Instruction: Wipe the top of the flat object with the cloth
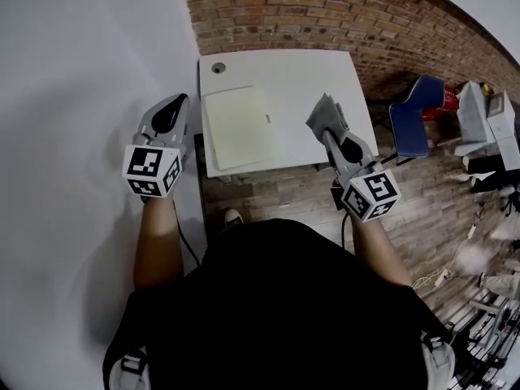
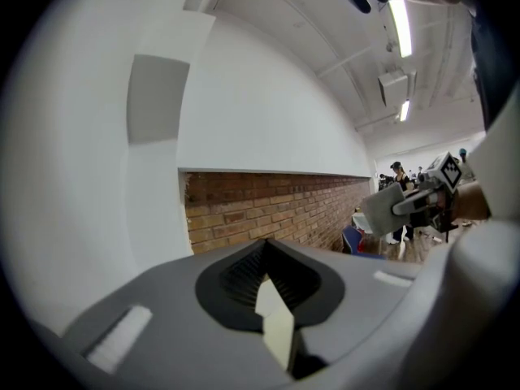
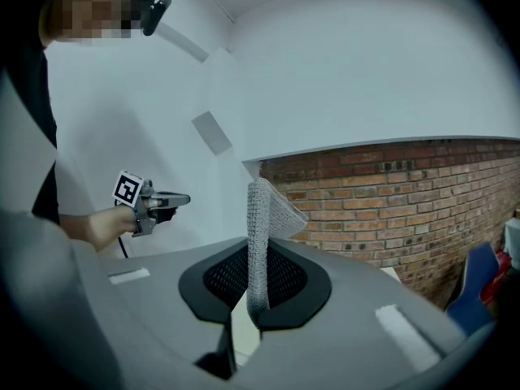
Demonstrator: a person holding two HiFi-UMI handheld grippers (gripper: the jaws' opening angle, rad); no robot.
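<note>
Red-brown brick wall (image 1: pixel 325 6) across the far side, plain white wall (image 1: pixel 81 71) filling the left. Pushed up against the brick, seen from steeply above, a white worktop (image 1: pixel 284 80). Lying flat on the worktop's left half, slightly skewed, a cream flat board (image 1: pixel 238 127), its near edge close to the worktop's front edge. Off to the right of the worktop, a blue chair (image 1: pixel 416 112). Just beside the worktop's left edge, against the white wall, the left tool (image 1: pixel 166 120), held in the air with its jaws closed together and nothing between them. Over the worktop's right front part, the right tool (image 1: pixel 331 136), jaws clamped on a grey knitted cloth (image 1: pixel 327 114). Cloth standing up out of the jaws, top folded over to one side, to the right of the board and apart from it. Near the worktop's far left corner, a small round cable hole (image 1: pixel 218 67).
</note>
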